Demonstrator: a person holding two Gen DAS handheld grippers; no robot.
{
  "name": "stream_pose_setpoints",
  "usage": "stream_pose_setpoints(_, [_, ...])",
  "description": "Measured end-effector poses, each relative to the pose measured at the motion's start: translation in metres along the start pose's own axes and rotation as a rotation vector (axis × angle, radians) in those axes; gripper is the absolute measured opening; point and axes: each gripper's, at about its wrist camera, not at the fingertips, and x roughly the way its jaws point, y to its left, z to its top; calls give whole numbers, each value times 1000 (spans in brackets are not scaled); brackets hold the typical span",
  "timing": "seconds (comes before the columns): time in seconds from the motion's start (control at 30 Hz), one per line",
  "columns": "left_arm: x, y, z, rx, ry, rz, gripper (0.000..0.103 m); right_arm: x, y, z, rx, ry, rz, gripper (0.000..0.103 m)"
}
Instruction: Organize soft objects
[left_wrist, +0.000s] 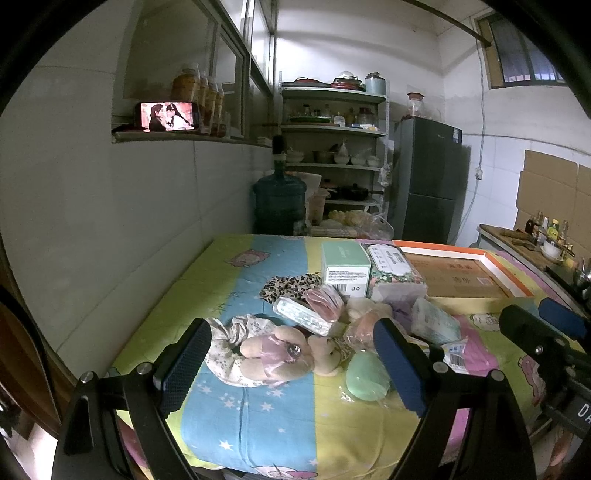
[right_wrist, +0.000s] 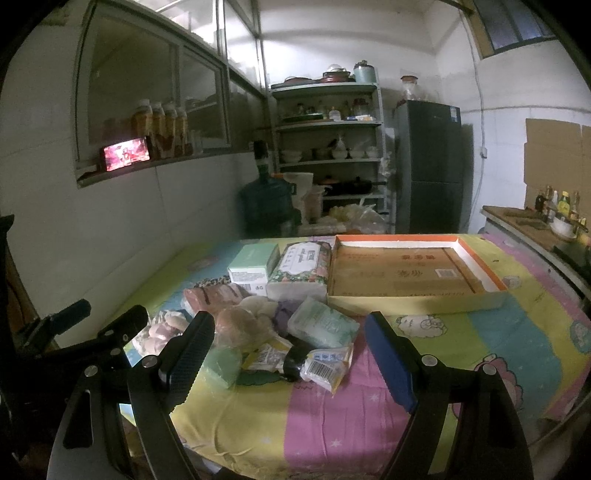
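I am looking into a tiled kitchen: a grey wall with glazed cabinets on my left, a metal shelf rack (left_wrist: 332, 147) stacked with bowls and pans at the back, and a dark fridge (left_wrist: 428, 177) just beside it. A big blue water jug (left_wrist: 279, 203) stands on the floor in front of the rack. On the ledge to the left a phone (left_wrist: 168, 116) shows a lit screen, with bottles just beside it.

In front of me the table (left_wrist: 258, 413) carries a striped cartoon cloth in yellow, blue and pink. At its far right lies a shallow cardboard tray (right_wrist: 476, 299) with an orange rim, nothing in it. Just left of the tray stand a floral tissue pack (right_wrist: 301, 269) and a green box (right_wrist: 251, 269), touching each other.

The soft objects sit heaped near the middle of the cloth: a plush toy (left_wrist: 273, 354) with a pink bow, a leopard-print cloth (left_wrist: 288, 284) behind it, a green wrapped sponge (left_wrist: 367, 376), and a pale wipes pack (right_wrist: 323, 323).

My left gripper (left_wrist: 293, 367) hangs over the near edge of the heap, fingers spread wide, gripping nothing. My right gripper (right_wrist: 291, 356) is likewise spread wide and empty, with small sachets (right_wrist: 325, 365) lying between its fingers.
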Motion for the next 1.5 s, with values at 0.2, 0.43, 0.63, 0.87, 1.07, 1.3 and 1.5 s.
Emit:
stream_pose_setpoints(0.2, [0, 0, 0, -1, -1, 0, 90, 0, 0, 0, 1, 0, 1, 85])
stream_pose_setpoints(0.43, [2, 3, 2, -1, 2, 0, 90, 0, 1, 0, 3, 1, 2, 85])
stream_pose_setpoints(0.63, [2, 3, 2, -1, 1, 0, 90, -1, 5, -2, 1, 3, 4, 85])
stream_pose_setpoints(0.87, [2, 3, 1, -1, 1, -1, 90, -1, 4, -2, 3, 4, 3, 85])
stream_pose_setpoints(1.07, [2, 3, 2, -2, 2, -1, 90, -1, 3, -2, 4, 5, 4, 85])
stream_pose_setpoints(1.3, [2, 4, 2, -2, 3, -1, 90, -2, 8, -4, 5, 4, 6, 85])
stream_pose_setpoints(1.5, [2, 3, 2, -2, 3, -1, 90, -4, 14, -7, 5, 7, 11, 85])
